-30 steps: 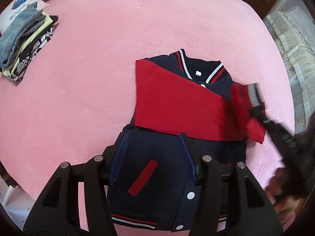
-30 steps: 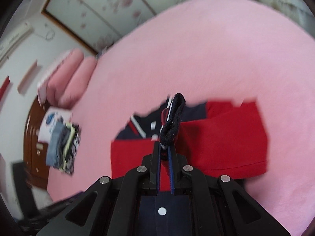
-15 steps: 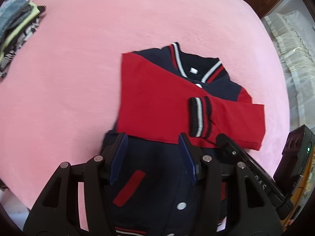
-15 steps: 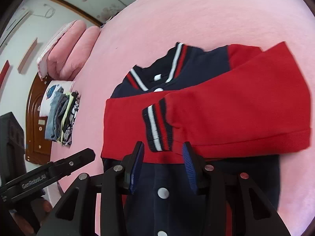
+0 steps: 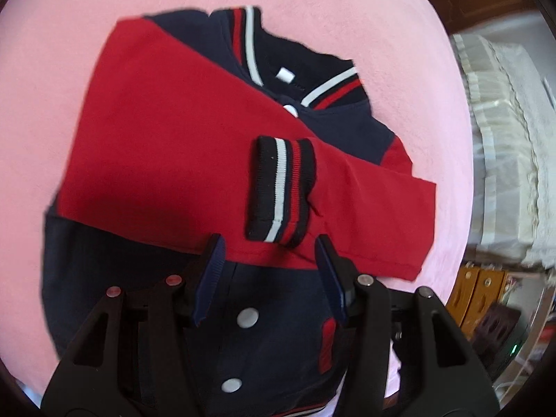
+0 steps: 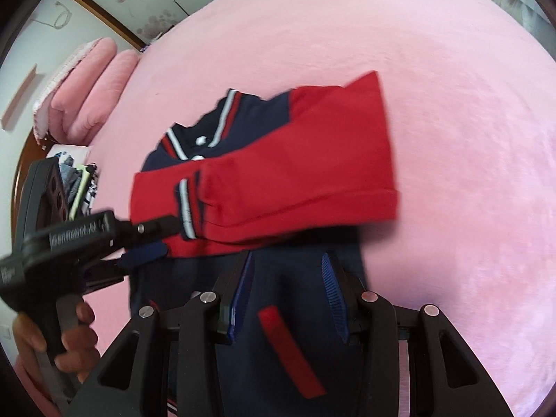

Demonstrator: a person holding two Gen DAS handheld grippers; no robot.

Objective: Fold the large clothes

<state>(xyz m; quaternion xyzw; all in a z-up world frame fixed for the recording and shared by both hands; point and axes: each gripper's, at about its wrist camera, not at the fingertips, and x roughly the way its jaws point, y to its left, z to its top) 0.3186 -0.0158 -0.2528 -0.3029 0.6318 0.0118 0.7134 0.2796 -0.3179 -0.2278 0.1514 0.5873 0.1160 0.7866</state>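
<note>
A navy varsity jacket [image 5: 278,330] with red sleeves lies face up on the pink bed. Both red sleeves [image 5: 166,160] are folded across the chest, and a striped cuff [image 5: 279,194] lies on top. My left gripper [image 5: 269,264] is open and empty, just above the sleeves' lower edge. It also shows in the right wrist view [image 6: 153,239] beside the cuff. My right gripper [image 6: 286,274] is open and empty over the jacket's navy body [image 6: 295,312], below the folded sleeve [image 6: 295,173].
The pink bed cover [image 6: 451,139] spreads around the jacket. A stack of folded clothes [image 6: 78,187] lies at the far left by pink pillows [image 6: 90,93]. White bedding [image 5: 504,156] and wooden furniture [image 5: 479,299] stand off the bed's right side.
My right gripper let go of the striped cuff, laid it on the folded sleeves and opened. Both grippers moved closer over the jacket.
</note>
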